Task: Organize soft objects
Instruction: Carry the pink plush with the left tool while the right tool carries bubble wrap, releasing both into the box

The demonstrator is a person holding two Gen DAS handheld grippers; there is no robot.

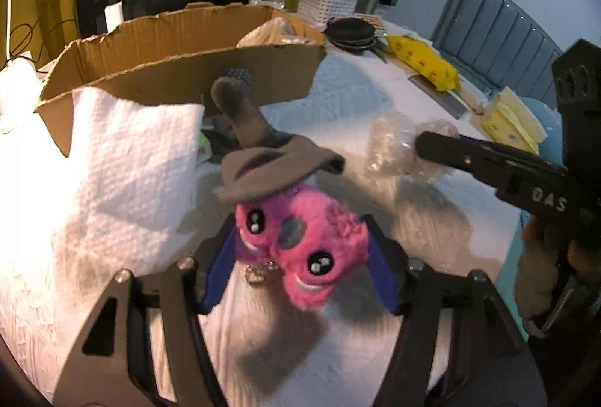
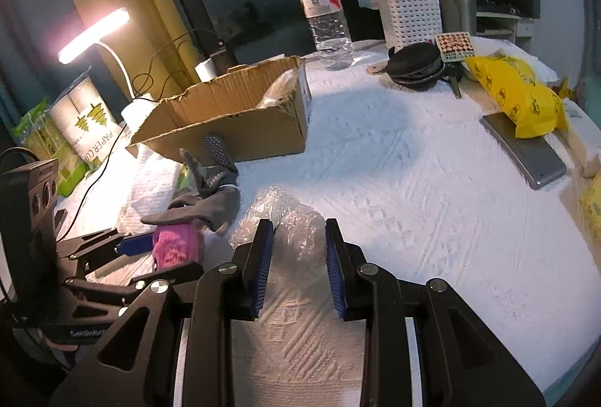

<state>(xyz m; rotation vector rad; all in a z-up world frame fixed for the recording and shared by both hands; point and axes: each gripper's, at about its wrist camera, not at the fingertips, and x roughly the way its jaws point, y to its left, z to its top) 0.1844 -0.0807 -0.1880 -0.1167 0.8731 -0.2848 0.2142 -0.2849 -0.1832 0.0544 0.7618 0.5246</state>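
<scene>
The left gripper (image 1: 300, 257) sits at the lower centre of its view, its two blue pads (image 1: 218, 272) pressed against either side of one pink plush (image 1: 300, 249) — clamped on it, the toy's two black eyes facing the camera. One grey glove (image 1: 263, 159) lies draped over the plush's top, its fingers reaching up the frame toward the box. In the right wrist view the right gripper (image 2: 296, 249) fills the lower centre, jaws apart, with one wad of bubble wrap (image 2: 285, 215) lying between and just ahead of the fingertips; whether the pads touch it cannot be told. Left of it in that view, the plush (image 2: 176, 241) shows in the other gripper's grasp with the glove (image 2: 210, 200) above it. Further out, one open cardboard box (image 2: 240, 114) stands in the upper middle, a white paper towel (image 1: 124, 163) hanging over its near left corner. Beyond, toward the upper right: one water bottle (image 2: 323, 5), one white basket (image 2: 409, 16), one black round pouch (image 2: 417, 65), one yellow bag (image 2: 514, 95). All rest on a white-covered table (image 2: 413, 163).
</scene>
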